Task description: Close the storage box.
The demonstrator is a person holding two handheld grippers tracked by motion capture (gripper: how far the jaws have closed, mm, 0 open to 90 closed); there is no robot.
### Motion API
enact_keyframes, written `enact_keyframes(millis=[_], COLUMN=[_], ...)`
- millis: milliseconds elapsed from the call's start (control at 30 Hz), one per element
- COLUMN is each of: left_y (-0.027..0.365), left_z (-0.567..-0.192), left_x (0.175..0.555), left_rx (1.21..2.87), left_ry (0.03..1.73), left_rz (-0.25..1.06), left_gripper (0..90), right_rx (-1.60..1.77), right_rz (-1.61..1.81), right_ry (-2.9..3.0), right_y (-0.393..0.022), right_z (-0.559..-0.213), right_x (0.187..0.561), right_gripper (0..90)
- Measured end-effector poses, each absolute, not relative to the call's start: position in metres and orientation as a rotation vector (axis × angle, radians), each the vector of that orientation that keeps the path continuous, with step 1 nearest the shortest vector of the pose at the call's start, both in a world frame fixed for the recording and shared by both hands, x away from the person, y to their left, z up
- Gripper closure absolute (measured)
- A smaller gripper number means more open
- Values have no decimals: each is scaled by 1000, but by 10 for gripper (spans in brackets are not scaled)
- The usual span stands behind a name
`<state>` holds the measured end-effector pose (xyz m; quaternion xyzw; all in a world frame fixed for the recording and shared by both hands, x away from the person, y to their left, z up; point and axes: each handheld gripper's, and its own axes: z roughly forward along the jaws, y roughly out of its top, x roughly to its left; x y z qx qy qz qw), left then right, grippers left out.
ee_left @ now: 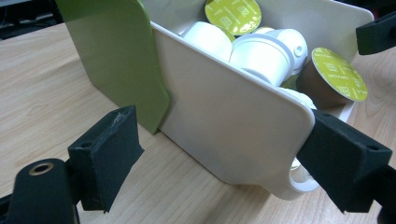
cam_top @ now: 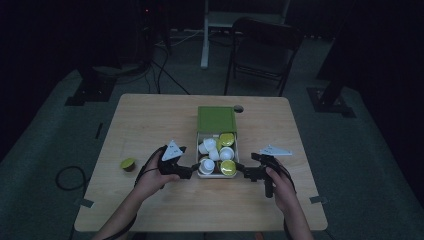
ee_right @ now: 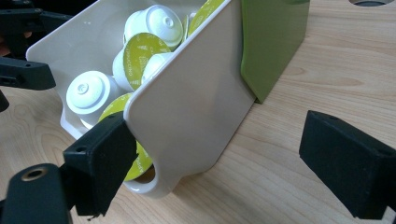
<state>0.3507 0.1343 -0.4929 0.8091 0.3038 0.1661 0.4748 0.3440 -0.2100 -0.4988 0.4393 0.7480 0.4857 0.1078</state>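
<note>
A white drawer tray [cam_top: 218,175] sticks out toward me from a green sleeve [cam_top: 216,119] at the table's middle. It holds several coffee capsules [cam_top: 227,153], some with lime-green lids and some white. My left gripper [cam_top: 192,170] stands open at the tray's left front corner. In the left gripper view the tray's side wall [ee_left: 233,126] lies between the jaws, and the left gripper [ee_left: 229,161] has one jaw against the front corner. My right gripper [cam_top: 245,173] is open at the right front corner. In the right gripper view the right gripper [ee_right: 224,163] spans the tray wall [ee_right: 196,107].
A lone green-lidded capsule [cam_top: 128,164] lies on the wooden table [cam_top: 150,120] left of my left hand. A round cable hole [cam_top: 238,108] sits behind the sleeve. A dark chair [cam_top: 262,50] and stand bases are on the floor beyond the table.
</note>
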Motion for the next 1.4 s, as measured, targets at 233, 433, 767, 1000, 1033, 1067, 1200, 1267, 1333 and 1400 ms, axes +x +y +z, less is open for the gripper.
enact_keyframes(millis=[233, 433, 767, 1000, 1033, 1067, 1200, 1267, 1333, 1400], left_y=[134, 133, 134, 134, 134, 134, 134, 133, 133, 133], left_z=[-492, -493, -492, -493, -493, -492, -491, -491, -491, -491], left_x=[353, 356, 360, 363, 363, 363, 365, 365, 366, 366], left_rx=[1981, 1976, 1980, 1974, 1975, 1978, 1988, 1990, 1992, 1991], left_ry=[742, 751, 758, 768, 766, 763, 760, 759, 760, 760], left_rz=[403, 405, 414, 412, 412, 414, 417, 419, 421, 422], left_gripper=[143, 141, 141, 141, 141, 141, 141, 141, 141, 141], right_rx=[1301, 1298, 1295, 1290, 1294, 1295, 1290, 1291, 1297, 1297], right_rz=[1433, 1420, 1420, 1413, 1413, 1413, 1408, 1405, 1406, 1405], right_ry=[2206, 2206, 2216, 2218, 2218, 2219, 2221, 2221, 2219, 2220], right_y=[-210, -210, -209, -208, -208, -208, -208, -207, -207, -207], right_z=[-499, -498, -498, -497, -497, -497, -497, -497, -497, -497], right_x=[347, 350, 354, 357, 357, 357, 358, 359, 359, 360], right_gripper=[109, 109, 109, 110, 109, 109, 109, 109, 110, 109])
